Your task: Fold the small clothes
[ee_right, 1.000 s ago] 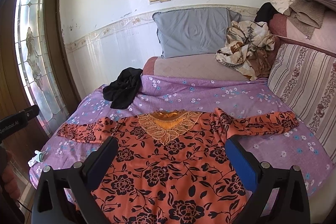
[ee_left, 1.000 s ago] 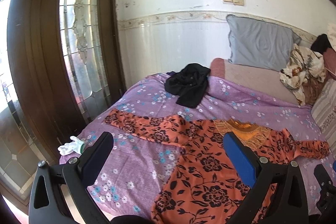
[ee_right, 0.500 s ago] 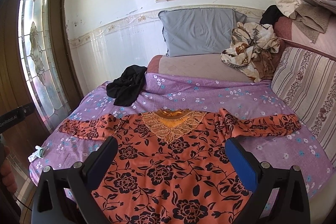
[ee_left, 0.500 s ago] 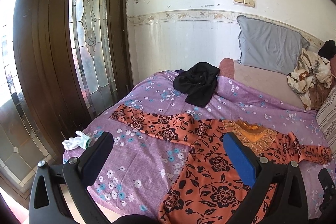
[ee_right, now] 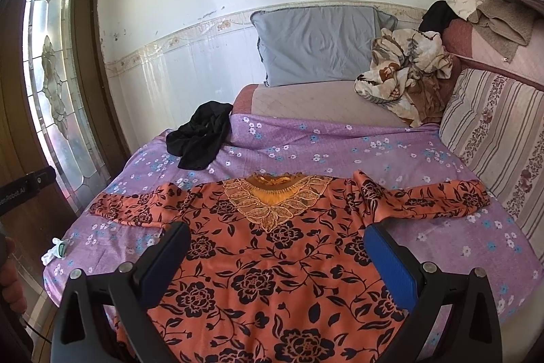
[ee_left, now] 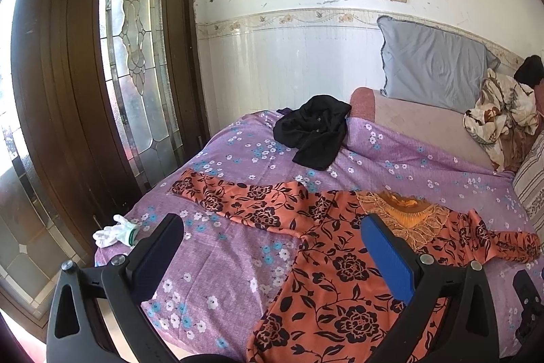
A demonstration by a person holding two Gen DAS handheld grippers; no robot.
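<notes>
Grippers first: the left gripper [ee_left: 272, 247] hangs above the near left part of a bed, its jaws spread wide with nothing between them, one pad black and the other blue. Over the middle of the bed, the right gripper [ee_right: 277, 252] is likewise spread wide and empty, above the body of an orange blouse [ee_right: 272, 261] printed with black flowers. That blouse [ee_left: 340, 278] lies flat and face up on the near half of a purple floral bedsheet [ee_right: 340, 152], unfolded, both sleeves stretched out to left and right and its gold embroidered neckline [ee_right: 272, 199] pointing to the far side. Near the sheet's near left edge sits a small white glove [ee_left: 115, 233] with a green cuff, apart from the blouse. Farther back on the left, a crumpled black garment [ee_right: 200, 138] rests on the sheet, well apart from the blouse. Beyond it, a grey pillow [ee_right: 316, 43] leans against the white wall, with a bundled floral blanket [ee_right: 404, 70] to its right and a striped cushion [ee_right: 493, 131] along the right side. A wooden door with leaded glass [ee_left: 136, 56] stands at the far left, and part of a hand [ee_right: 10, 288] shows at the left edge of the right wrist view.
</notes>
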